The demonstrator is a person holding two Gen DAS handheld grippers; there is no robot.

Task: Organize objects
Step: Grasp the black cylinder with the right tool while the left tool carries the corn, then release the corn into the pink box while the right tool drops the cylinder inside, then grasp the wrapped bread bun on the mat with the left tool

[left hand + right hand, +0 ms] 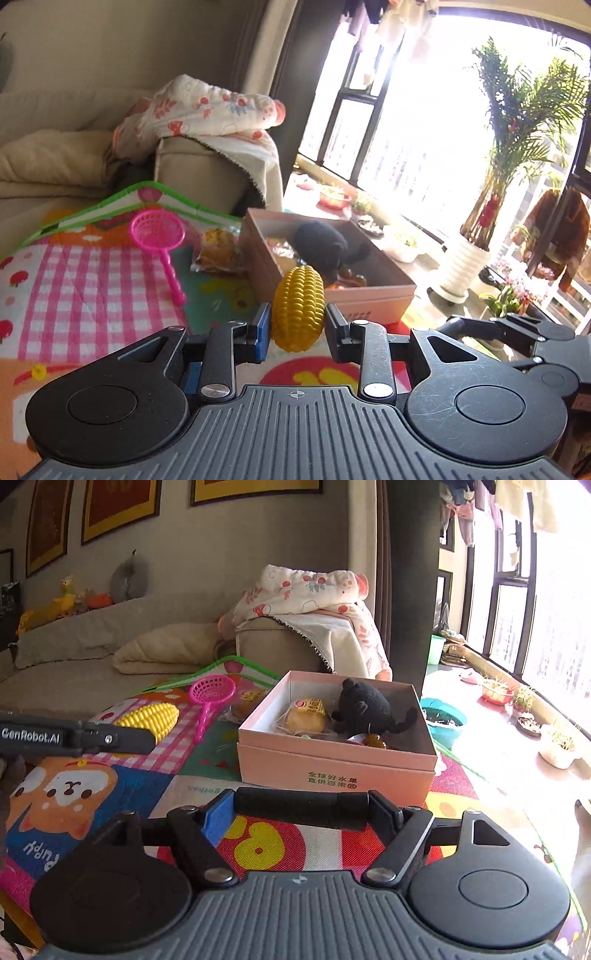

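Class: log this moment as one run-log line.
left gripper: shut on toy corn | right gripper: shut on black cylinder | pink box: open

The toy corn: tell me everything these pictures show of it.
The toy corn is a stubby yellow cob, seemingly moulded plastic or rubber, with rows of raised kernels and rounded ends. The left claw is shut on it, pads pressing its lower sides, so it stands roughly upright between the fingers. In the right wrist view it is lifted above the checked part of the play mat, left of the pink box. Nothing else touches it.
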